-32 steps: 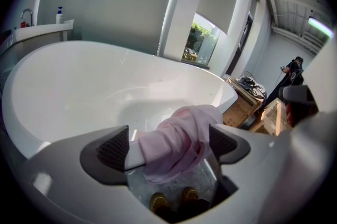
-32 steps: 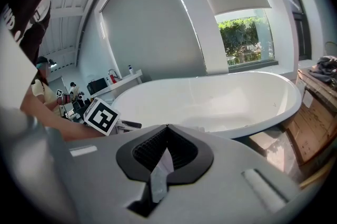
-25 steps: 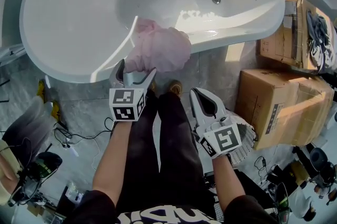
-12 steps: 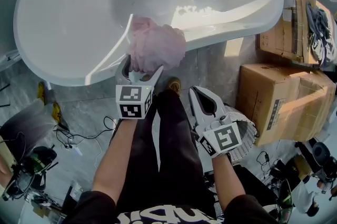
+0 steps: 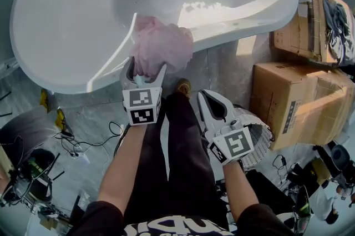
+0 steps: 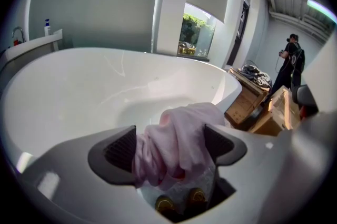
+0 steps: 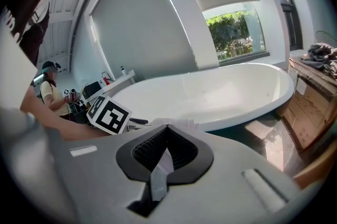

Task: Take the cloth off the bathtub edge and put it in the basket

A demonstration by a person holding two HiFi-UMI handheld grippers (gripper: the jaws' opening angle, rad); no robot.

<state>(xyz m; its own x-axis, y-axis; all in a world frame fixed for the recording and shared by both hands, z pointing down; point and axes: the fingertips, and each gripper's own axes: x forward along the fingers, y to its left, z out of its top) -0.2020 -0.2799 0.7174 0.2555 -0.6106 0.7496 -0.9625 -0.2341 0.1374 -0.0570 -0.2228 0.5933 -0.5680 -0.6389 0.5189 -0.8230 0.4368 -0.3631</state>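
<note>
You are at the grasp step. Your left gripper (image 5: 145, 70) sits at the bathtub (image 5: 66, 29) edge with the pink cloth (image 5: 163, 46) bunched between its jaws. The jaws have just been closing and stand wide, their pads meeting the cloth on both sides. The cloth hangs over the rim, not yet lifted. Your right gripper (image 5: 211, 97) waits with its jaws together above the basket (image 5: 262, 135). Next, I judge, firm up the squeeze, lift the cloth clear of the rim, and carry it across to the basket at your right.
</note>
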